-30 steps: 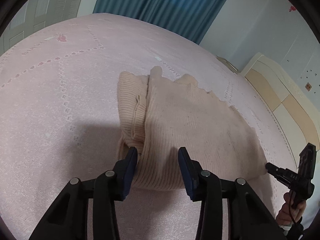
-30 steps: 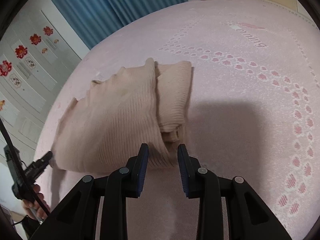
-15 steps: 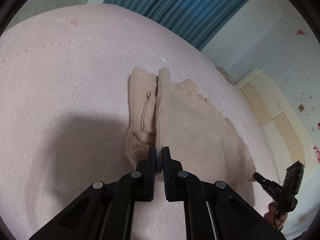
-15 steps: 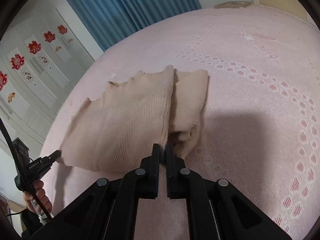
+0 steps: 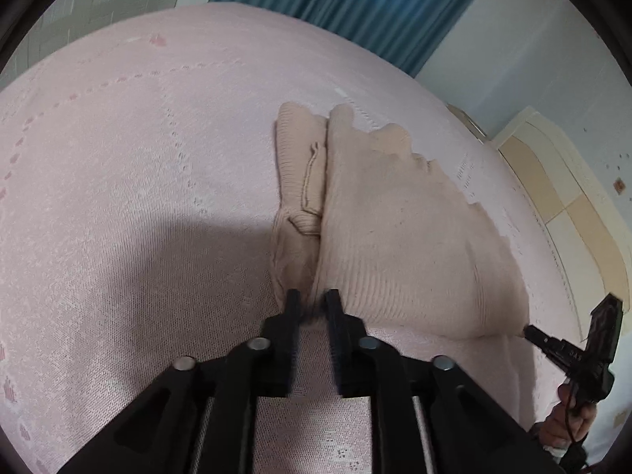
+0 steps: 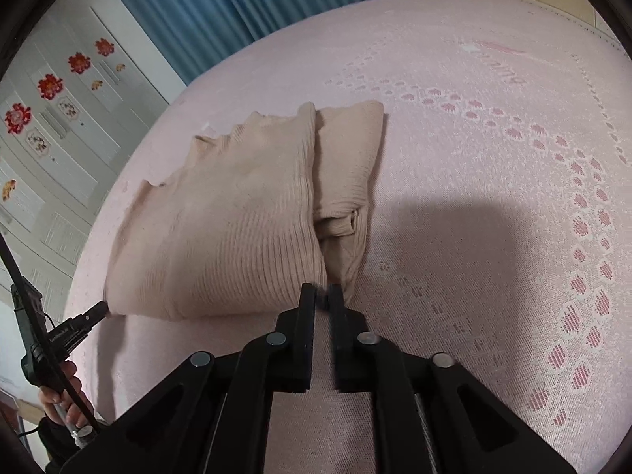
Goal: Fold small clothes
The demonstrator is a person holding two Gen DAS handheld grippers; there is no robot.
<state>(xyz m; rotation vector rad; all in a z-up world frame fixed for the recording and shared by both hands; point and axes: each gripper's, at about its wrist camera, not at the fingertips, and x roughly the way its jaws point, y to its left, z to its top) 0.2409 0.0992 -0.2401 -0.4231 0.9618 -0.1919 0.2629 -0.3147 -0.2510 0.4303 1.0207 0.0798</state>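
- Sweater (image 5: 395,237): lies partly folded on the pink bed (image 5: 138,197).
- Left tool (image 5: 313,302), right tool (image 6: 320,296): I pinch its two near corners, jaws narrow and easing apart, ready to lift the hem over.

**Two wrist cameras, one sweater from opposite corners**

Each fisheye looks steeply down along its own black fingers, close over the pink bedspread (image 5: 138,197). The left view faces the blue curtain (image 5: 355,8) and headboard (image 5: 553,197); the right faces wardrobe doors (image 6: 59,118). Both share the beige knit sweater (image 5: 395,237), and each shows the other gripper at its far corner.
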